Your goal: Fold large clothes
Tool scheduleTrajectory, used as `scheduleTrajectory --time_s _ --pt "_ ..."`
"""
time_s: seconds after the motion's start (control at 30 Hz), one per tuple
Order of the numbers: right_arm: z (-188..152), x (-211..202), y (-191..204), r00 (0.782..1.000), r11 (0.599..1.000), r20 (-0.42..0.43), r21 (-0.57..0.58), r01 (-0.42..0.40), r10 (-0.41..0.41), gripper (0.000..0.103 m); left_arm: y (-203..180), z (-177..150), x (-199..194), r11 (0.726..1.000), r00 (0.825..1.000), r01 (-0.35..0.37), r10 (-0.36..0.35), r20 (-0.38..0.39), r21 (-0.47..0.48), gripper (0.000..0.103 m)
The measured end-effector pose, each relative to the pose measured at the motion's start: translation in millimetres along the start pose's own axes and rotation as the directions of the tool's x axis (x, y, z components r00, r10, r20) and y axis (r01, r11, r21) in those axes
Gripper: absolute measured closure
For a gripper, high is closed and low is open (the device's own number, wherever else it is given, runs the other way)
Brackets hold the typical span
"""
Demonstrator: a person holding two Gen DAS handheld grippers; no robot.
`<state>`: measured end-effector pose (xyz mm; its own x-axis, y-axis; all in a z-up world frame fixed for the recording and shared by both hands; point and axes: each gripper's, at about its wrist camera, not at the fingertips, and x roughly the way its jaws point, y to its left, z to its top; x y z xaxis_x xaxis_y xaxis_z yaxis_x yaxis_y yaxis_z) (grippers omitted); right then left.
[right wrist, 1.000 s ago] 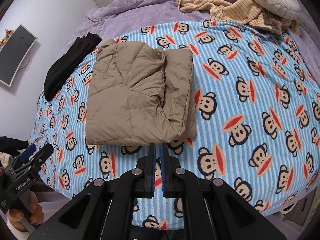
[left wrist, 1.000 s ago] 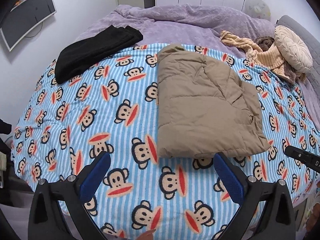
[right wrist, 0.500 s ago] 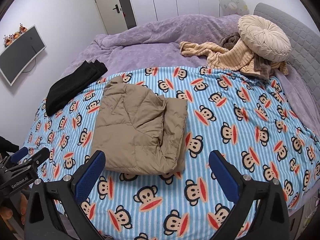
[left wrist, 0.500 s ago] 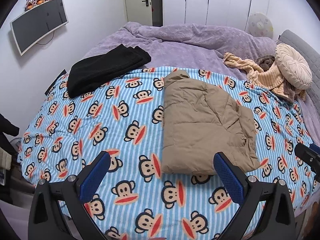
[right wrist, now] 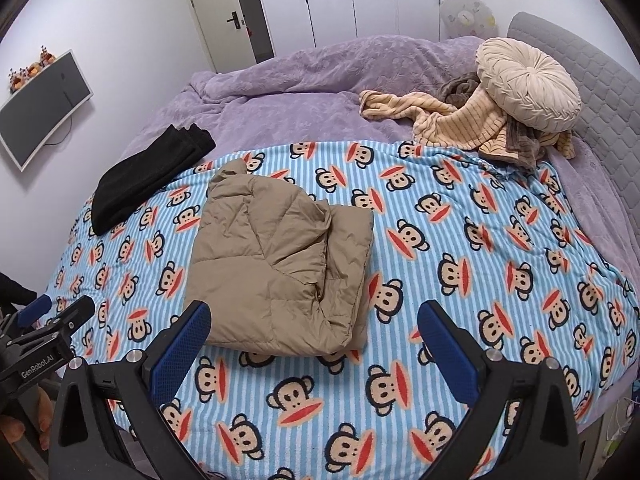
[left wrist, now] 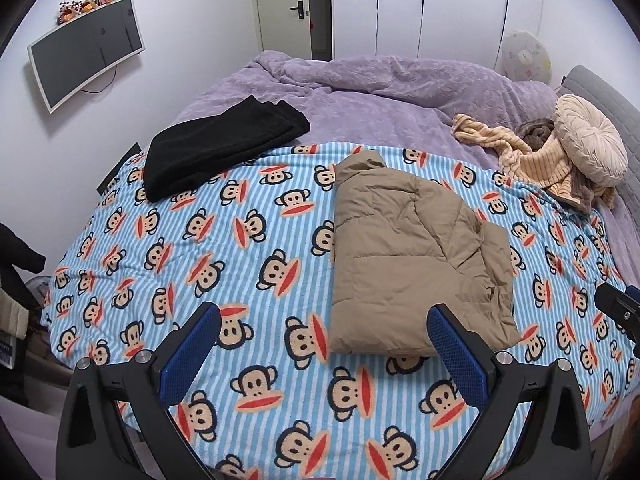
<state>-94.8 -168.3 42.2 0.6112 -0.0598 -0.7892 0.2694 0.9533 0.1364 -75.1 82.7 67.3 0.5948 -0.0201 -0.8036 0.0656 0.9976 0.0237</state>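
Both tongs have pulled back and up from the bed since a second ago, and the right tongs (right wrist: 312, 344), which were pressed together then, now stand wide apart. The left tongs (left wrist: 324, 344) are wide apart too, and neither pair holds anything. The tan puffy jacket (left wrist: 416, 264) lies folded into a thick block on the monkey blanket (left wrist: 224, 248), near the front edge of the bed, just beyond the tips of both tongs and not touching them. It looks like the folding of this jacket is done, or nearly done, and the hands are letting go and stepping back. One corner at the near right side looks a bit loose, so a next move could be to tuck it flat. Or the next move could be to fetch another big piece, maybe the striped yellow cloth (right wrist: 452, 124) by the round pillow (right wrist: 528, 84). A black folded garment (left wrist: 220, 148) already rests far to the left. No boxes or baskets are in sight.
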Motion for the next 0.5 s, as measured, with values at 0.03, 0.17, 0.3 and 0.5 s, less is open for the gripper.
scheduleTrajectory --time_s 0.03,0.17,0.3,0.5 --pt "0.2 0.3 -0.1 1.0 1.0 -0.001 0.0 0.0 0.0 0.0 -0.1 0.3 -0.3 1.0 1.0 -0.001 0.001 0.001 0.001 0.0" --pt "0.2 0.2 0.3 1.0 1.0 0.0 0.0 0.0 0.0 0.0 0.0 0.5 -0.3 1.0 1.0 -0.007 0.007 0.002 0.004 0.0" --pt "0.2 0.3 0.5 1.0 1.0 0.0 0.002 0.002 -0.002 0.0 -0.2 0.7 0.0 1.0 1.0 -0.008 0.008 0.001 0.005 0.0" --pt "0.7 0.3 0.3 1.0 1.0 0.0 0.001 0.002 -0.002 0.0 -0.9 0.4 -0.2 1.0 1.0 -0.008 0.008 0.002 0.004 0.0"
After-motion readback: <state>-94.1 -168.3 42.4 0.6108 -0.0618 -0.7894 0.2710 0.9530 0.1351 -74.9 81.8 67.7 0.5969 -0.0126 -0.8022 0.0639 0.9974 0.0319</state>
